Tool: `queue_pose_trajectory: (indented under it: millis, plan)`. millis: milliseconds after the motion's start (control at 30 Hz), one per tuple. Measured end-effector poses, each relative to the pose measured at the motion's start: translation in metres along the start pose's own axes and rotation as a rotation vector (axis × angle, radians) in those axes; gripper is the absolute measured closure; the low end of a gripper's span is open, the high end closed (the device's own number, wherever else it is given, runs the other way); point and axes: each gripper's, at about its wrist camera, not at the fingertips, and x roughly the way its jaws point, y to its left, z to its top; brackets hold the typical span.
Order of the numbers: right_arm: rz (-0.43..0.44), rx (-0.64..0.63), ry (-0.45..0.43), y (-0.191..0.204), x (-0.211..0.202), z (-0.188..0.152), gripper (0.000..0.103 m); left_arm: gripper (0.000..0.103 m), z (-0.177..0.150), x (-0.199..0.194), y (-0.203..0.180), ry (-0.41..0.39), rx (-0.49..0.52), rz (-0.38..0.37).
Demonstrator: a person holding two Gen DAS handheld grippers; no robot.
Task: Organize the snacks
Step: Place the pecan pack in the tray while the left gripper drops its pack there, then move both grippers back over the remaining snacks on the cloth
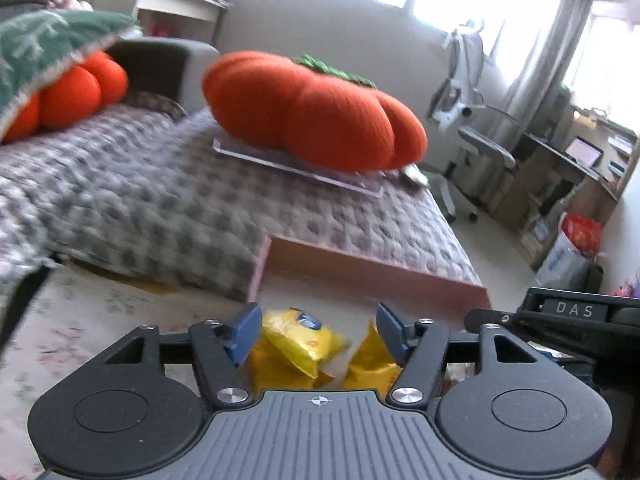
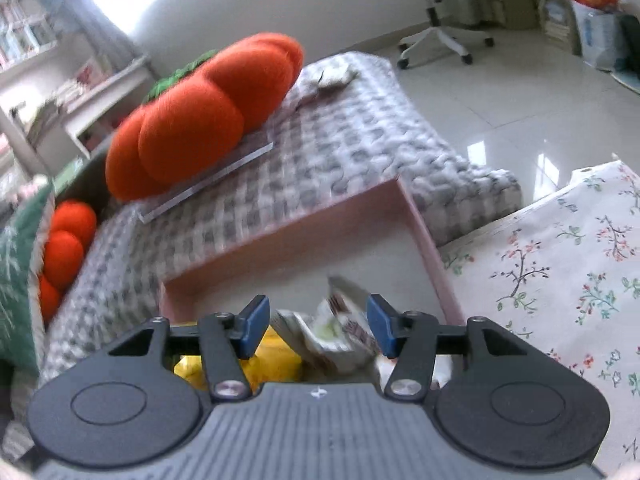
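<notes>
The left gripper [image 1: 318, 330] sits at the bottom centre of its view with its blue pads apart. Yellow packets [image 1: 304, 344] lie between and below the pads, and neither pad presses on them, so it holds nothing. The packets rest inside a pink tray [image 1: 380, 266], whose far wall runs across the middle of the frame. At the right edge, a black piece of the right gripper's body [image 1: 576, 312] shows.

The right gripper [image 2: 318, 326] is at the bottom centre of its own view, jaws likewise parted. A pale crumpled packet [image 2: 340, 328] with red print lies between the pads; the picture is blurred there, but the pads seem clear of it. To its lower left a yellow packet [image 2: 276, 356] shows behind the left pad. Both lie in the pink tray [image 2: 424, 240], whose walls frame them above and to the right.

The tray stands on a worktop [image 2: 560, 272] with a flowered cloth, lower right in the right view. Beyond the tray is a bed [image 1: 160, 192] with a grey checked cover. On it an orange pumpkin cushion [image 1: 312, 112] rests on a clear board [image 1: 360, 184], upper centre in the left view. A second orange cushion [image 1: 76, 96] lies under a green pillow [image 1: 44, 44] at upper left. An office chair [image 1: 476, 148] stands at the right.
</notes>
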Motion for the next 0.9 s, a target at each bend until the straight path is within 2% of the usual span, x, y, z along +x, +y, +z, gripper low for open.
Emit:
queue_pose_trajectory:
  millis: [133, 233, 400, 467, 733, 800, 900]
  plan:
    - [0.038, 0.012, 0.003, 0.007, -0.011, 0.002, 0.051, 0.037, -0.001, -0.041, 0.009, -0.005, -0.021, 0.056]
    - [0.044, -0.016, 0.033, 0.018, -0.02, -0.005, 0.051, 0.037, -0.009, -0.07, 0.016, 0.001, -0.068, 0.064]
    - [0.006, -0.131, 0.044, 0.039, -0.034, -0.022, 0.044, 0.037, -0.022, -0.11, 0.01, 0.016, 0.019, 0.126]
    - [0.005, -0.158, 0.053, 0.044, -0.038, -0.029, 0.043, 0.035, -0.027, -0.122, 0.013, 0.026, 0.004, 0.128]
    - [0.002, -0.25, 0.119, 0.058, -0.058, -0.053, 0.036, 0.034, -0.043, -0.132, 0.037, 0.146, -0.118, 0.121]
    - [0.004, -0.296, 0.124, 0.059, -0.066, -0.056, 0.028, 0.033, -0.045, -0.132, 0.046, 0.166, -0.144, 0.13]
    - [-0.016, -0.376, 0.153, 0.056, -0.068, -0.061, 0.025, 0.032, -0.048, -0.126, 0.059, 0.217, -0.173, 0.146]
